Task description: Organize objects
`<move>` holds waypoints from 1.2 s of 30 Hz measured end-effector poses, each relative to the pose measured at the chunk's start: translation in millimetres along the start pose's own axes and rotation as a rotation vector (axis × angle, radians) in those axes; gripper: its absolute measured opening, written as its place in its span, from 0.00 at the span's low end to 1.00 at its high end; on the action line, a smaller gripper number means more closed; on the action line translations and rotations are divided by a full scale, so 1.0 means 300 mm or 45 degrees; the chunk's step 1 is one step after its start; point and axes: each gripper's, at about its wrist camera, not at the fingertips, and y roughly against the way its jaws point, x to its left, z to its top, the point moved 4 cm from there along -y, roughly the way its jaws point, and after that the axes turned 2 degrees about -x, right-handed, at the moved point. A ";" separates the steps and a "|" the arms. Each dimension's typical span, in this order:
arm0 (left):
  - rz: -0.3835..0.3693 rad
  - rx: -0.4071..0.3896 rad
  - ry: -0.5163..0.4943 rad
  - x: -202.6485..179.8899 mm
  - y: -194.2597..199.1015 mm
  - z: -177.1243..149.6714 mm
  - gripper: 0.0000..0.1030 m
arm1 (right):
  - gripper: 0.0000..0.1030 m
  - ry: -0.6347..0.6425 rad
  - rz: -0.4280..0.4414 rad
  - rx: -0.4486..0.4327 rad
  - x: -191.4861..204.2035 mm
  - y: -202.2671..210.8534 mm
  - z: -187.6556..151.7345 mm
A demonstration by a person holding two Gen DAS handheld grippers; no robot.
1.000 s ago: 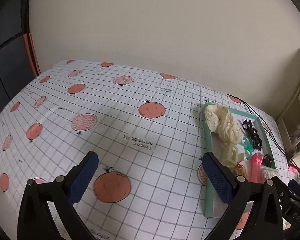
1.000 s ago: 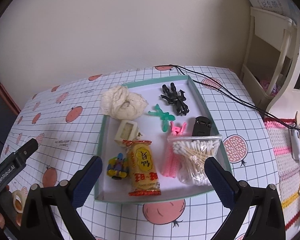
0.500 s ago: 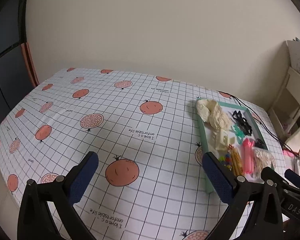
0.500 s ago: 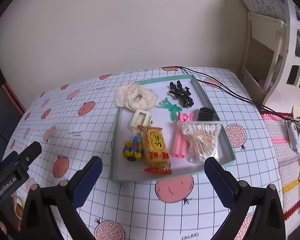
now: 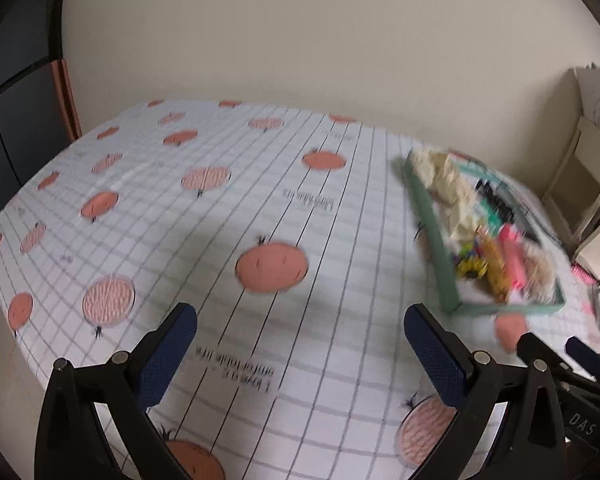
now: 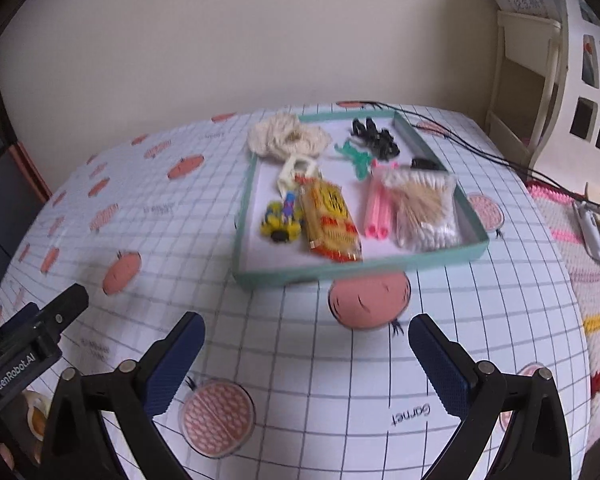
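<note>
- The right tongs [image 6: 306, 356] hang above the bench [image 6: 340, 380], spread wide with nothing between the blue pads.
- The teal tray [image 6: 360, 266] lies on the bench ahead of the right tongs, a little apart from the tips, its near wall facing them.
- The left tongs [image 5: 300, 348] are also spread wide and empty, over bare checked cloth with orange fruit prints.
- From the left wrist view the tray [image 5: 436, 248] sits ahead and off to the right of the left tongs, well apart; that view is blurred.
- The left tongs' body shows at the lower left edge of the right wrist view, beside the right tongs.
- Inside the tray, at the far left corner, a cream crocheted bundle [image 6: 286, 140] spills over the rim.
- Black clips [image 6: 374, 140] lie at the far right, a green clip [image 6: 356, 158] just beside them.
- A cream square piece [image 6: 298, 172] lies behind a yellow toy car [image 6: 282, 222].
- A yellow-and-red snack packet [image 6: 330, 220] lies in the middle, touching the toy car.
- Pink tubes [image 6: 378, 210] lie between the packet and a clear bag of cotton swabs [image 6: 424, 208].
- A small black item [image 6: 424, 164] sits behind the swab bag; what it is cannot be told.
- A black cable [image 6: 480, 150] runs across the bench beyond the tray's right side.
</note>
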 end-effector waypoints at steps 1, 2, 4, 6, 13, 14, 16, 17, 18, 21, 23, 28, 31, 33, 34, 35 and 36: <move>0.003 0.015 0.000 0.005 -0.011 -0.017 1.00 | 1.00 0.005 -0.010 0.010 -0.002 -0.010 -0.018; 0.007 0.032 0.000 0.011 -0.023 -0.035 1.00 | 1.00 0.007 -0.013 0.020 -0.004 -0.018 -0.033; 0.029 0.060 -0.016 0.018 -0.048 -0.075 1.00 | 1.00 0.007 -0.022 0.038 -0.007 -0.041 -0.069; 0.049 0.084 -0.028 0.022 -0.072 -0.109 1.00 | 1.00 -0.002 -0.020 0.053 -0.016 -0.058 -0.094; 0.075 0.145 -0.042 0.025 -0.129 -0.176 1.00 | 1.00 0.018 -0.099 0.110 -0.044 -0.122 -0.163; 0.079 0.145 -0.052 0.023 -0.132 -0.178 1.00 | 1.00 0.020 -0.108 0.108 -0.048 -0.125 -0.162; 0.083 0.146 -0.067 0.015 -0.138 -0.183 1.00 | 1.00 0.019 -0.128 0.106 -0.061 -0.132 -0.161; 0.080 0.146 -0.065 0.014 -0.143 -0.186 1.00 | 1.00 0.015 -0.134 0.106 -0.068 -0.135 -0.162; 0.082 0.149 -0.062 0.011 -0.146 -0.188 1.00 | 1.00 0.014 -0.145 0.105 -0.073 -0.140 -0.165; 0.087 0.158 -0.046 0.015 -0.161 -0.193 1.00 | 1.00 0.029 -0.160 0.095 -0.077 -0.146 -0.157; 0.082 0.153 -0.032 0.017 -0.168 -0.193 1.00 | 1.00 0.028 -0.162 0.086 -0.077 -0.149 -0.151; 0.091 0.127 -0.024 0.017 -0.170 -0.193 1.00 | 1.00 0.026 -0.164 0.069 -0.080 -0.158 -0.147; 0.095 0.120 -0.017 0.017 -0.171 -0.194 1.00 | 1.00 0.027 -0.166 0.062 -0.076 -0.158 -0.150; 0.096 0.114 -0.015 0.018 -0.171 -0.195 1.00 | 1.00 0.026 -0.169 0.060 -0.072 -0.156 -0.154; 0.097 0.112 -0.015 0.019 -0.171 -0.195 1.00 | 1.00 0.024 -0.170 0.059 -0.072 -0.156 -0.153; 0.097 0.111 -0.014 0.018 -0.171 -0.195 1.00 | 1.00 0.023 -0.171 0.059 -0.073 -0.153 -0.156; 0.099 0.108 -0.012 0.017 -0.171 -0.195 1.00 | 1.00 0.022 -0.172 0.060 -0.072 -0.154 -0.155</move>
